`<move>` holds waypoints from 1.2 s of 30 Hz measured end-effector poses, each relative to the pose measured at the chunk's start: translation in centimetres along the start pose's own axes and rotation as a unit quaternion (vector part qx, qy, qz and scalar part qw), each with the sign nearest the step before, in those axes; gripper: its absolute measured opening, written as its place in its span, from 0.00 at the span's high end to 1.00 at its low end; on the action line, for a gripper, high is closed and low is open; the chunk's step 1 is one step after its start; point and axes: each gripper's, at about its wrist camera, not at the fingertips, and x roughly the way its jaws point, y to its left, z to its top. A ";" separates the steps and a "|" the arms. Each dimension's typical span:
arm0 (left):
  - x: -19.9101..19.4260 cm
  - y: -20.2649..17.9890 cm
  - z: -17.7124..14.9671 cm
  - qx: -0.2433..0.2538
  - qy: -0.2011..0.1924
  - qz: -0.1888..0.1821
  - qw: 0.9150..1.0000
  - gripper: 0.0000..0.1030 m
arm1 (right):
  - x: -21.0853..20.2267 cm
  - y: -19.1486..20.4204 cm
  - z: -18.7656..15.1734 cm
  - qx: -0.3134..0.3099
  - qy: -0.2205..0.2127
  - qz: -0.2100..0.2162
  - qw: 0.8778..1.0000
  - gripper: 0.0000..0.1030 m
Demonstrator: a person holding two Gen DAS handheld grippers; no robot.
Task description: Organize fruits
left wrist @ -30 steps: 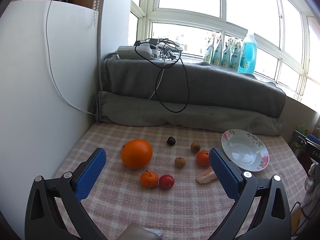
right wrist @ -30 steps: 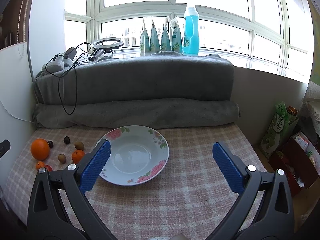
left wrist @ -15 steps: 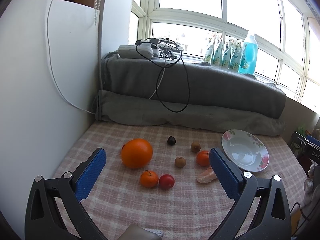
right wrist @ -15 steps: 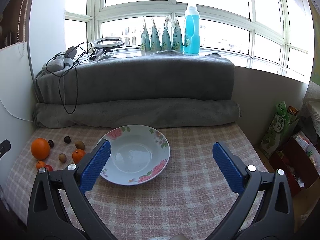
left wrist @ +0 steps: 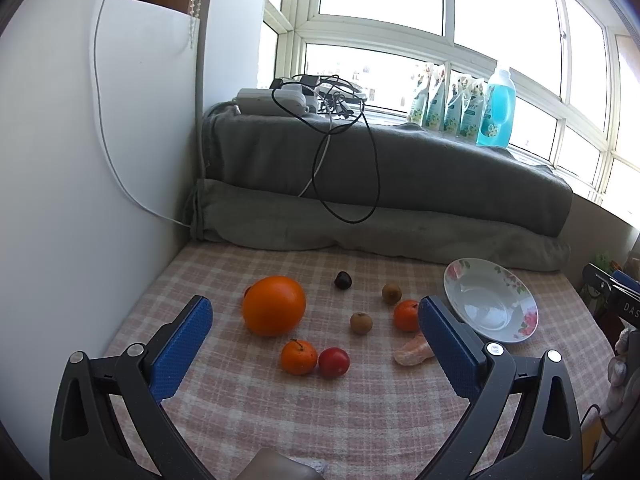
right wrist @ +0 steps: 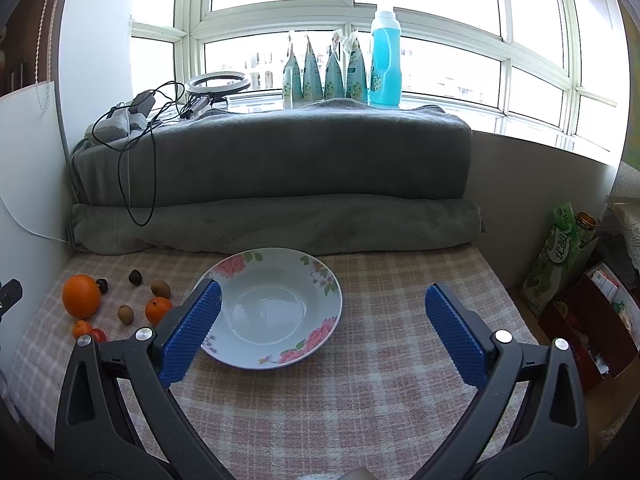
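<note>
Nothing sorted yet: the plate (right wrist: 280, 308) sits bare ahead of the right gripper (right wrist: 322, 326), jaws wide apart. Ahead of the left gripper (left wrist: 316, 340), equally spread and empty, wait the big orange (left wrist: 274, 305), tangerines, red fruit (left wrist: 334, 362), small brown ones.

My checked counter (right wrist: 360, 400) carries a floral plate (right wrist: 320, 280) mid-counter; fruits (right wrist: 81, 295) cluster by its left edge; folded blankets (right wrist: 276, 228) line its back edge.

Pink-and-cream checked tablecloth (left wrist: 360, 408), white round plate with pink roses and green leaves (right wrist: 320, 276), large bright orange fruit (left wrist: 274, 305), small red fruit (left wrist: 334, 362) at its 5 o'clock, blue-padded black grippers.
</note>
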 end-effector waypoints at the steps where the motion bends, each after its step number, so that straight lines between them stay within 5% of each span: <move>1: 0.0 0.0 0.0 0.000 0.000 0.000 1.000 0.01 | 0.0 0.0 0.0 0.000 0.000 0.001 1.000 0.00; 25: 0.9 1.2 -0.3 -0.016 0.012 -0.013 1.000 0.01 | 0.8 1.8 0.3 -0.022 0.010 0.011 1.000 0.00; 36: 3.2 4.5 -1.0 -0.069 0.048 -0.036 0.996 0.01 | 3.1 6.4 1.8 -0.073 0.036 0.099 0.992 0.00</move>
